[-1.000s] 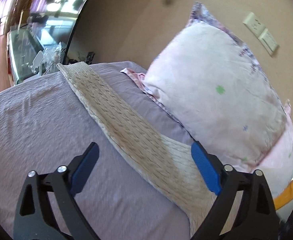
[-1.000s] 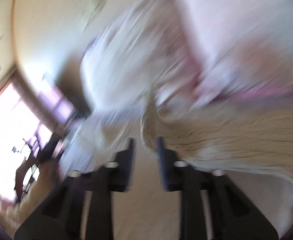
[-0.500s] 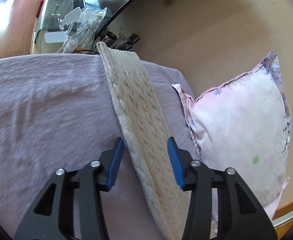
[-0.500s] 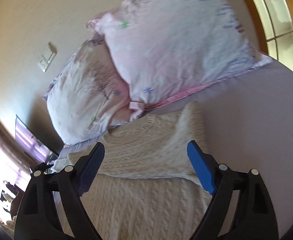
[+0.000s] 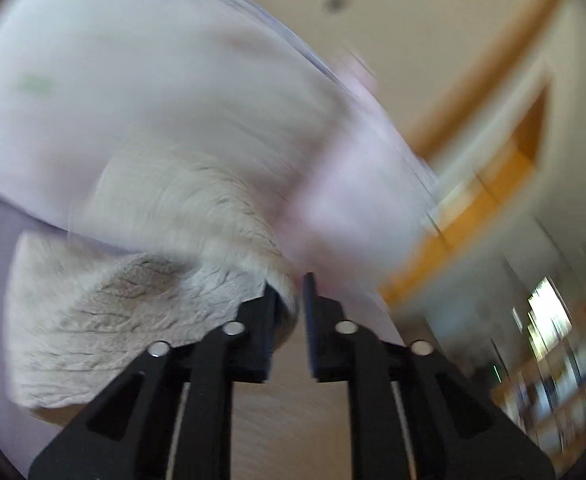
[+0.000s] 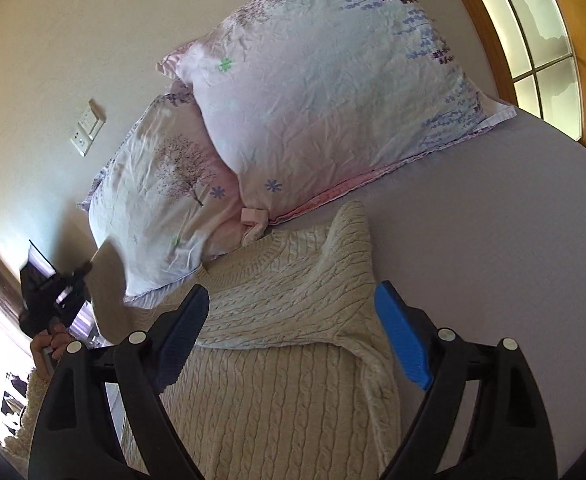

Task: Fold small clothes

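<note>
The left gripper (image 5: 289, 300) pinches the sweater (image 5: 105, 312) to fold it. The right gripper (image 6: 293, 332) hangs wide open, holding nothing.

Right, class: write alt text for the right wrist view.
An open right gripper hovers over a cream cable-knit sweater, one sleeve folded across it, on a lavender bed sheet. Two floral pillows lean against the wall behind.
</note>
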The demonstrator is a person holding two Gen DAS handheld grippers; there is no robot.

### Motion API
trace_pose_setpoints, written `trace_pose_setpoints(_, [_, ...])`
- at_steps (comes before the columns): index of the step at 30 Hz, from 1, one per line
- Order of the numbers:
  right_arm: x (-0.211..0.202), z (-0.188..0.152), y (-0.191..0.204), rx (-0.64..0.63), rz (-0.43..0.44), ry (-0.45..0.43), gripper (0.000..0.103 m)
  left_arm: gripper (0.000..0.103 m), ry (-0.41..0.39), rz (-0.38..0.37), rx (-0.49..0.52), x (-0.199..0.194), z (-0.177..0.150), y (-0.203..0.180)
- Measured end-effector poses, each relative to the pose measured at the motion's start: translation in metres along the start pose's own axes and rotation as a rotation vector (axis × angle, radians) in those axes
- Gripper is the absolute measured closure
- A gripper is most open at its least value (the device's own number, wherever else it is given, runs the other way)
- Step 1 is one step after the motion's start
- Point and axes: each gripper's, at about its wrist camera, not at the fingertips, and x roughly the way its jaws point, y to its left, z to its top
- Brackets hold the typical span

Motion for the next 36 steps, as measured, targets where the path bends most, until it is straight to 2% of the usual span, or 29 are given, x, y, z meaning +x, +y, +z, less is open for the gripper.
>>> trace_pose_setpoints(1, [-0.003,-0.002,0.001,-0.004,0.01,0.014,0.016,0.063,0.08,-0.056,0.043,0.019,-0.015,-0.022])
trace_pose_setpoints(2, [-0.007,-0.006,0.001,-0.01,0.03,0.033,0.016,0.06,0.163,-0.095,0.089,0.034,-0.036,-0.043])
trace_pose_setpoints(3, [-0.014,-0.01,0.0,-0.018,0.05,0.049,0.016,0.057,0.197,-0.103,0.114,0.036,-0.049,-0.052])
trace_pose_setpoints(4, [-0.02,-0.014,-0.001,-0.027,0.061,0.061,0.015,0.051,0.218,-0.11,0.137,0.029,-0.066,-0.057])
trace_pose_setpoints(7, [-0.043,-0.031,-0.009,-0.049,0.094,0.112,0.011,0.038,0.2,-0.081,0.15,-0.01,-0.09,-0.046])
trace_pose_setpoints(11, [-0.07,-0.063,-0.026,-0.03,0.162,0.212,0.011,0.032,0.169,0.038,0.146,-0.092,-0.131,-0.018])
trace_pose_setpoints(14, [-0.087,-0.095,-0.045,0.04,0.225,0.312,0.011,0.028,0.185,0.067,0.052,-0.142,-0.18,0.012])
trace_pose_setpoints(16, [-0.092,-0.113,-0.053,0.065,0.249,0.366,0.011,0.025,0.209,0.091,-0.014,-0.157,-0.21,0.031])
trace_pose_setpoints(19, [-0.089,-0.142,-0.069,0.149,0.281,0.448,0.012,0.025,0.243,0.114,-0.092,-0.163,-0.24,0.049])
trace_pose_setpoints(23, [-0.068,-0.168,-0.08,0.242,0.351,0.478,0.016,0.025,0.259,0.07,-0.169,-0.144,-0.263,0.064])
trace_pose_setpoints(25, [-0.055,-0.179,-0.08,0.279,0.396,0.495,0.021,0.025,0.271,0.057,-0.166,-0.13,-0.27,0.064])
trace_pose_setpoints(26, [-0.05,-0.184,-0.079,0.284,0.413,0.501,0.028,0.025,0.269,0.044,-0.175,-0.126,-0.272,0.065])
trace_pose_setpoints(28, [-0.043,-0.188,-0.074,0.277,0.44,0.507,0.048,0.031,0.26,0.027,-0.205,-0.116,-0.271,0.067])
trace_pose_setpoints(29, [-0.043,-0.19,-0.071,0.259,0.453,0.506,0.071,0.037,0.248,0.008,-0.228,-0.112,-0.271,0.07])
trace_pose_setpoints(30, [-0.044,-0.19,-0.068,0.238,0.456,0.501,0.089,0.063,0.248,-0.007,-0.246,-0.109,-0.272,0.071])
trace_pose_setpoints(31, [-0.048,-0.187,-0.064,0.218,0.473,0.483,0.09,0.091,0.259,-0.02,-0.263,-0.105,-0.271,0.072])
trace_pose_setpoints(32, [-0.053,-0.183,-0.06,0.205,0.491,0.464,0.093,0.096,0.27,-0.017,-0.267,-0.102,-0.27,0.071])
trace_pose_setpoints(34, [-0.065,-0.166,-0.049,0.169,0.534,0.4,0.093,0.097,0.271,-0.022,-0.256,-0.103,-0.266,0.066])
trace_pose_setpoints(36, [-0.074,-0.136,-0.032,0.116,0.57,0.32,0.093,0.097,0.23,-0.067,-0.25,-0.108,-0.253,0.058])
